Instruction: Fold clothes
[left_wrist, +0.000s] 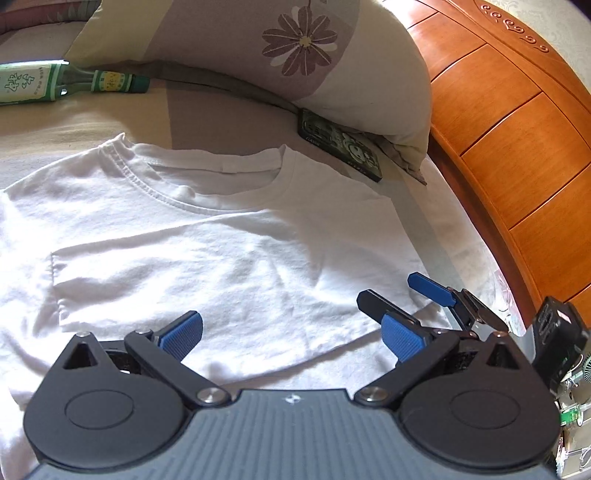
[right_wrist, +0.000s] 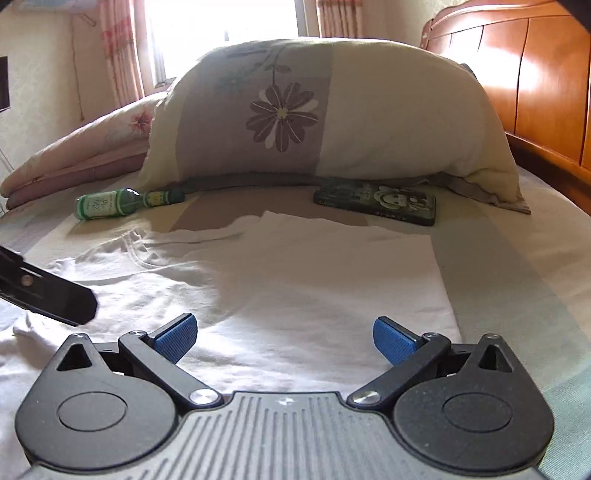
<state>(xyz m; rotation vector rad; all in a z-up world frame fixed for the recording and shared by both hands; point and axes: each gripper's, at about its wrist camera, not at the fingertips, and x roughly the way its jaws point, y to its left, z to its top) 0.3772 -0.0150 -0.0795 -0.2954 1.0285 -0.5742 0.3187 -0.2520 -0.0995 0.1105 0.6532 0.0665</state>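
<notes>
Both grippers, left (left_wrist: 291, 332) & right (right_wrist: 282, 338), gape empty over the white cotton T-shirt (left_wrist: 177, 240), lower frame; I reckon a shallow pinch drags its folded side loose.

left gripper (left_wrist: 291, 336): jaws spread wide, nothing between them. both blue ribbed pads (left_wrist: 183, 334) face inward, each on a black linkage arm pinned to the grey ribbed body at the bottom of the left wrist view. the gripper points forward and slightly downward.

right gripper (right_wrist: 282, 338): jaws also spread wide, nothing clamped. in the left wrist view it enters from the lower right (left_wrist: 395, 299), just beside the left gripper's right pad, with one blue finger and one black finger visible, set apart. in the right wrist view, a black part of the left gripper (right_wrist: 48, 295) shows at the left edge.
</notes>
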